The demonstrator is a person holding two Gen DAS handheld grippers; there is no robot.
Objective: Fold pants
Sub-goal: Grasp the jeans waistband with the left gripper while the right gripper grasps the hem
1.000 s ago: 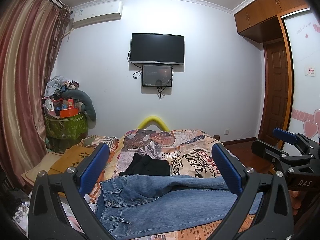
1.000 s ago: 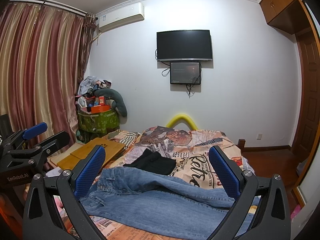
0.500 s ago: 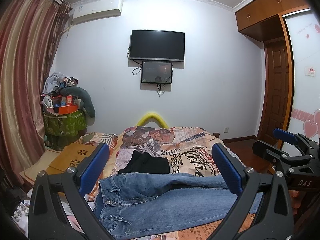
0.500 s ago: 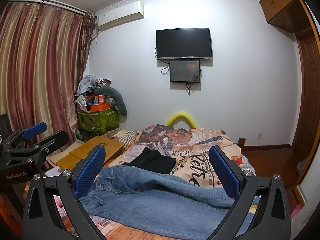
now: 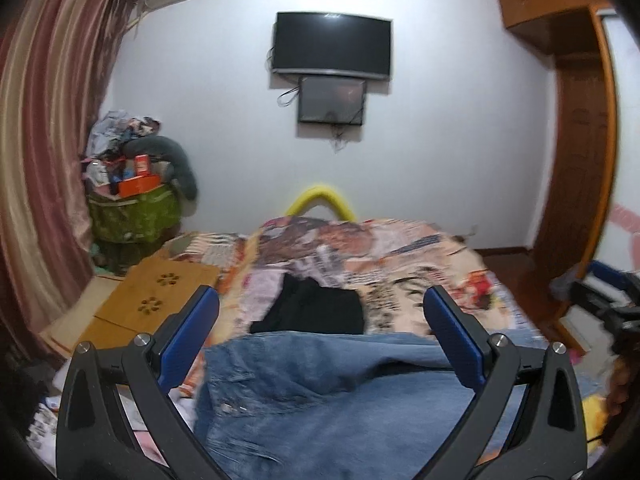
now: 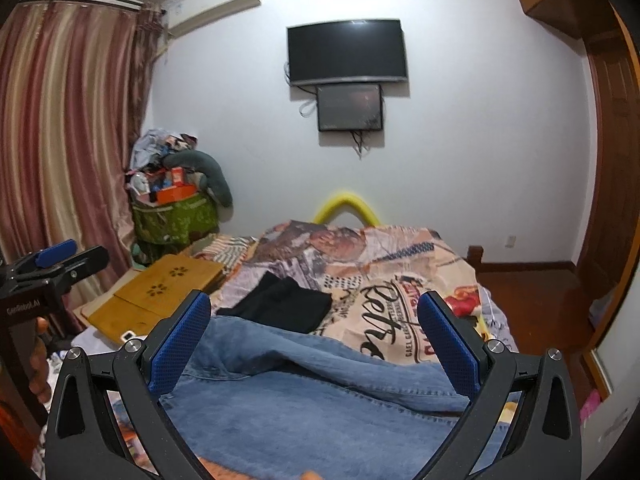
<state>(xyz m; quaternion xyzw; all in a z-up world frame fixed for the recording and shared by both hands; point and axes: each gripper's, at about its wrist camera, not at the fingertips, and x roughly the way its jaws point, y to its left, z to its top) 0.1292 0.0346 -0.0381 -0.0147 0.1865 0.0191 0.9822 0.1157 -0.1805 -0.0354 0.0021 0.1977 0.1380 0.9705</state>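
Spread wide on both grippers, blue pads well apart, nothing pinched between them and no cloth touched. Left gripper [image 5: 320,332] and right gripper [image 6: 314,328] both hovering above the near edge of the bed [image 6: 400,264], pointing along it toward the far wall.

Largest first: bed covered in a printed newspaper-style spread, serving as the folding surface. Across its near end, the blue jeans [image 6: 304,400] — lying crosswise, waistband and button toward the left side in the left wrist view [image 5: 240,392], legs running off to the right, one leg rucked up in a ridge over the other. Not yet flat, not yet folded; probably laid there to be smoothed and doubled over. Just beyond, a smaller black garment [image 6: 280,306] resting on the spread, apart from the denim or barely meeting it — hard to tell. Off to the left, a wooden lap tray [image 6: 160,292] beside the bed.

Left wrist view blurred, so fine detail of the waistband uncertain. Judging from the open pads and the unfolded jeans, an approach for a first grasp, likely waistband on the left and leg end on the right.
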